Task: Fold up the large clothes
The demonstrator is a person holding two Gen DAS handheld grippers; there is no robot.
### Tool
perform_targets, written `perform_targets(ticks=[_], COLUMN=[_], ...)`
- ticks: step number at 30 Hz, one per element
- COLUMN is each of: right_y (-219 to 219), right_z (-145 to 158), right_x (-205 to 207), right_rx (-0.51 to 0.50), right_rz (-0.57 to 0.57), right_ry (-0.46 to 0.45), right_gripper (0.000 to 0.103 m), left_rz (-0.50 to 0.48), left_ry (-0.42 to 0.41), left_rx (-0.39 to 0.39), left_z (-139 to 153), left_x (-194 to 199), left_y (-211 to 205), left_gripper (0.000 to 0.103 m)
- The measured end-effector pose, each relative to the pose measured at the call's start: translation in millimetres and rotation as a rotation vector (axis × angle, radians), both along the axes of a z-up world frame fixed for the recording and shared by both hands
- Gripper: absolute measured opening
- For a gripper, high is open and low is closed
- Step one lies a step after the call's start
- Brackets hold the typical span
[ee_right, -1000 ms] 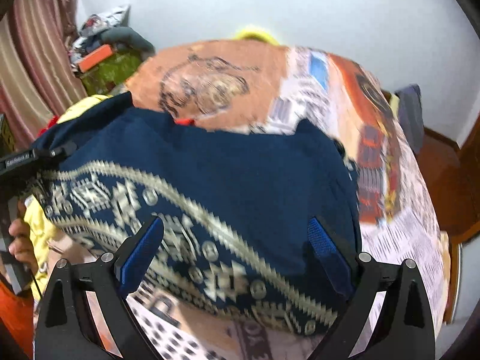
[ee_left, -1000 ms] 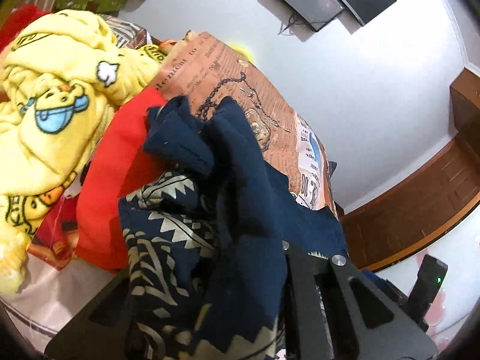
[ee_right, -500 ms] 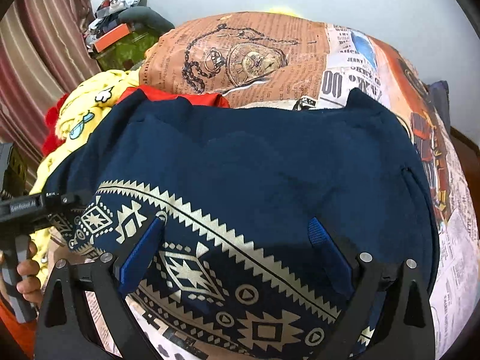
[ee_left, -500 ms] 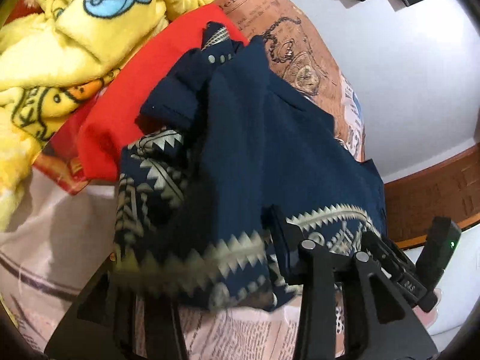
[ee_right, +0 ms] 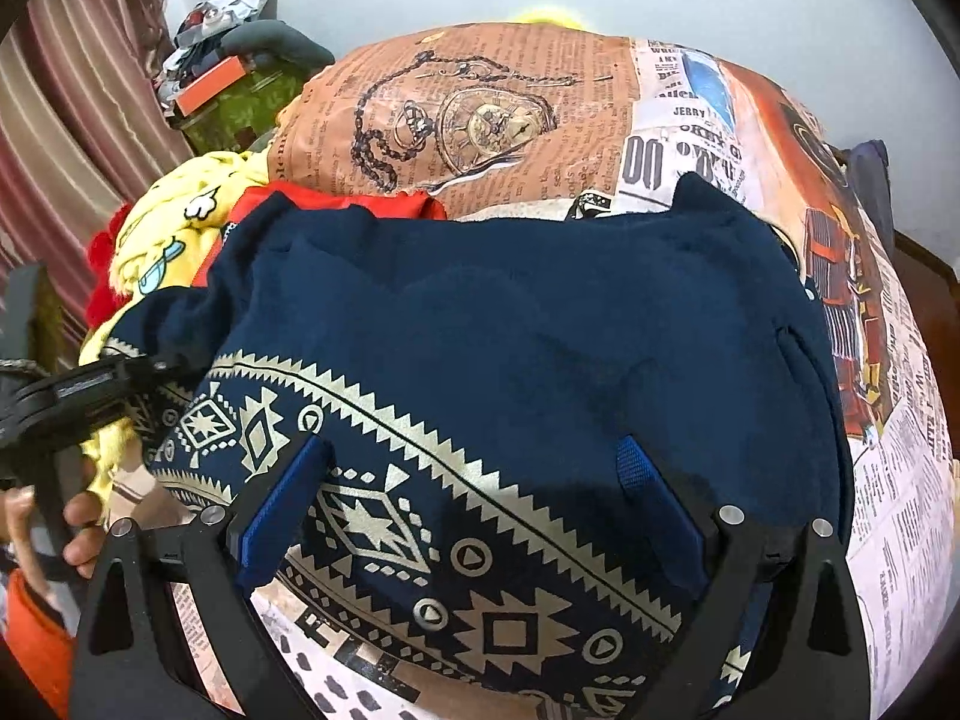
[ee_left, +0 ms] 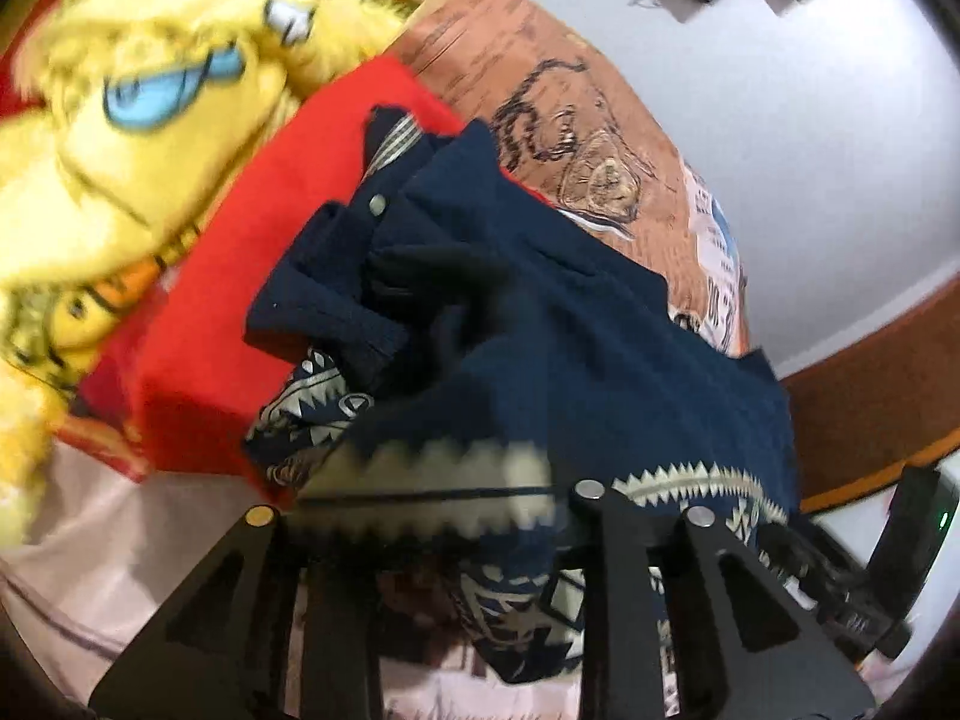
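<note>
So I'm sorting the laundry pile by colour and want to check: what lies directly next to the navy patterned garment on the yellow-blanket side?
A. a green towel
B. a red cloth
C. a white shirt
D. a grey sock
B. In the left wrist view a red cloth lies between the navy patterned garment and the yellow blanket; the right wrist view shows its red edge peeking out behind the navy fabric.
</note>
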State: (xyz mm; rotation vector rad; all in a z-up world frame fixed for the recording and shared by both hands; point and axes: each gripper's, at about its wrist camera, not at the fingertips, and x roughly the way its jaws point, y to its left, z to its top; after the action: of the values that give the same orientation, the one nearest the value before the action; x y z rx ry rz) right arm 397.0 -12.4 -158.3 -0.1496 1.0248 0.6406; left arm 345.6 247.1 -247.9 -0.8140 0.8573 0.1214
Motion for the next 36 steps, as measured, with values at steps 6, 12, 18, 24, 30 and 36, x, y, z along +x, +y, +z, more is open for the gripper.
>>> perform_targets(ticks=[6,12,18,24,30,36], right_y=[2,6,-7,-81,-182,-250], right_z=[3,-9,-4,23,22,18], right_x=[2,1,1,-7,-20,-23], right_rx=[-0.006,-0.036,-0.004,0.046,0.012,0.036], right_rz=[-0.005,-0.003,-0.007,-0.144,-0.34,-0.483], right_ry=[-0.012,-0.032,0.002,-0.051,-0.049,0.01], right_gripper=[0.097,0.097,0.096,0.097,0.097,0.097], left_rz=[0.053,-0.05,-0.238,-0.478,-0.786,-0.905], left_ry=[-0.031,-0.175,-0.263,-0.357,-0.274,-0.101], left_rx=[-0.054,0.199,0.41,0.577,0.493,0.417], left_z=[0,88,152,177,132,61], left_x=[0,7,41,55,61,49], left_y=[9,-34,-118,-230,-307,-324], left_gripper=[0.007,0.005,0.005,0.005,0.005,0.005])
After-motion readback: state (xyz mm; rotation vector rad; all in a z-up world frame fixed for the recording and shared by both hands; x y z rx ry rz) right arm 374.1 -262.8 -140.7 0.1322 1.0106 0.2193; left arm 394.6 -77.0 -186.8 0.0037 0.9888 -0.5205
